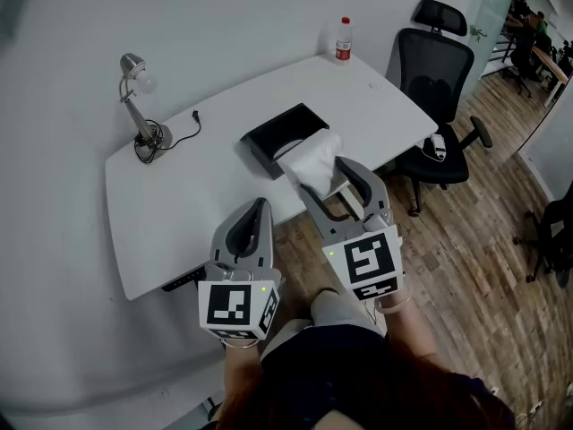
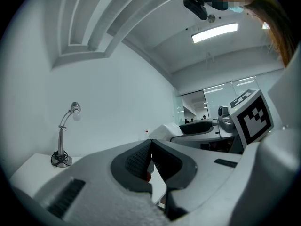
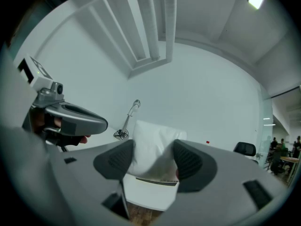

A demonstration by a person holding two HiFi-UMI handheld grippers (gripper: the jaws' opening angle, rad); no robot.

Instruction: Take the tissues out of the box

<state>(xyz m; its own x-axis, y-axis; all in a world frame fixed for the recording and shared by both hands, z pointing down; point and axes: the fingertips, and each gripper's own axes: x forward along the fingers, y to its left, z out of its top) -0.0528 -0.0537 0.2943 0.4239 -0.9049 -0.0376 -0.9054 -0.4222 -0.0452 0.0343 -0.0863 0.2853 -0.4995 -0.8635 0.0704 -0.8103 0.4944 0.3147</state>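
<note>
Your right hand-held gripper [image 3: 153, 161] clamps tissues [image 3: 155, 138] mid-stack: likely soft, light, squashy, so squeeze gently; left hand-held gripper [image 2: 150, 147] closed, empty

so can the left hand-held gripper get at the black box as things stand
Probably yes: only bare table lies between the left hand-held gripper and the black box; its jaws are shut though.

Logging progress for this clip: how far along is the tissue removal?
Done: a white tissue stack is out of the black box. In hand: the right gripper clamps it; the left gripper is shut, empty. Left: setting it down; whether more remain inside isn't visible.
</note>
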